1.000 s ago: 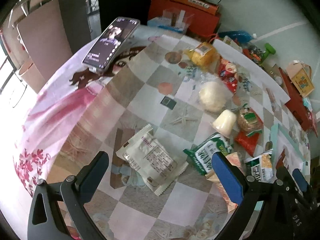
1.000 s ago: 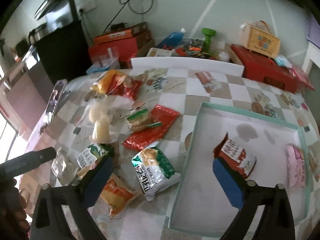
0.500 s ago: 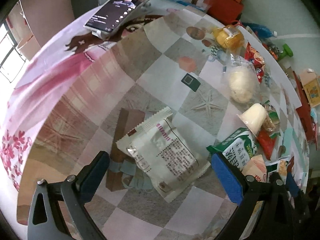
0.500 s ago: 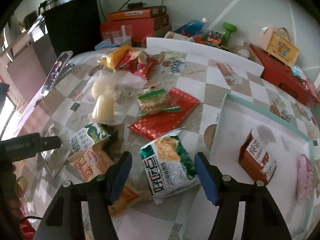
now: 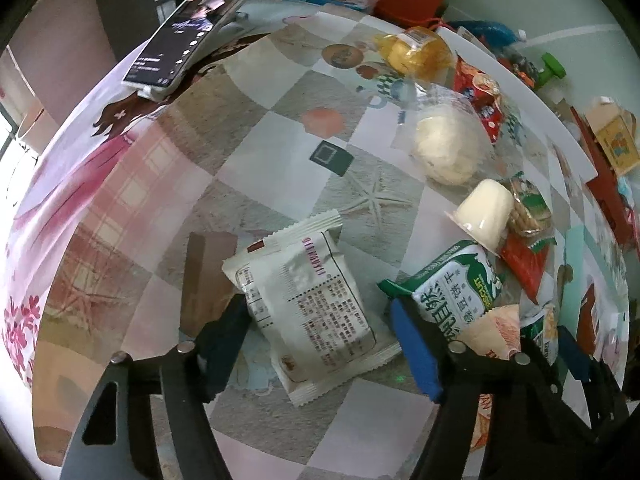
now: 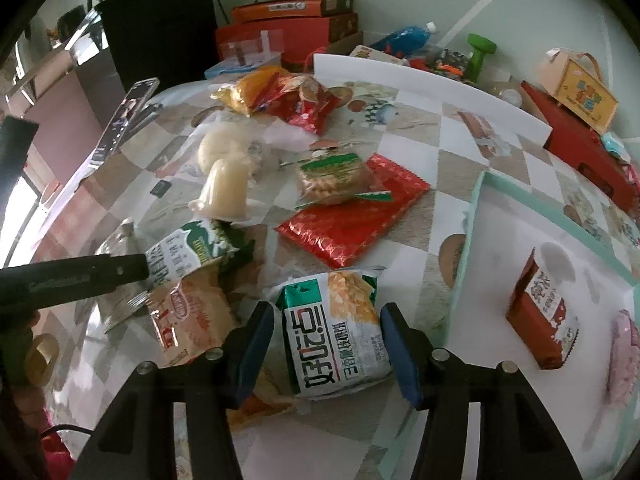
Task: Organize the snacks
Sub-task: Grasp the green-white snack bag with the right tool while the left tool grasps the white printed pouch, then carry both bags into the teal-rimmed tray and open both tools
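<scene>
Left hand-held gripper has just been closing around the white snack packet lying on the desk, left pad touching its edge, right pad still apart. Right hand-held gripper has been closing too and is pinching the green chip bag just left of the tray.

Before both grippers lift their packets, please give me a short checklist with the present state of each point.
1. White flat foil packet lies between the left gripper fingers, which have just been closing: ok.
2. Left fingers press it: cannot tell.
3. Green-and-white crisp bag lies between the right gripper fingers, also just closing: ok.
4. Right fingers press it: cannot tell.
5. Mint-rimmed white tray has bare floor beside the red carton: ok.
</scene>
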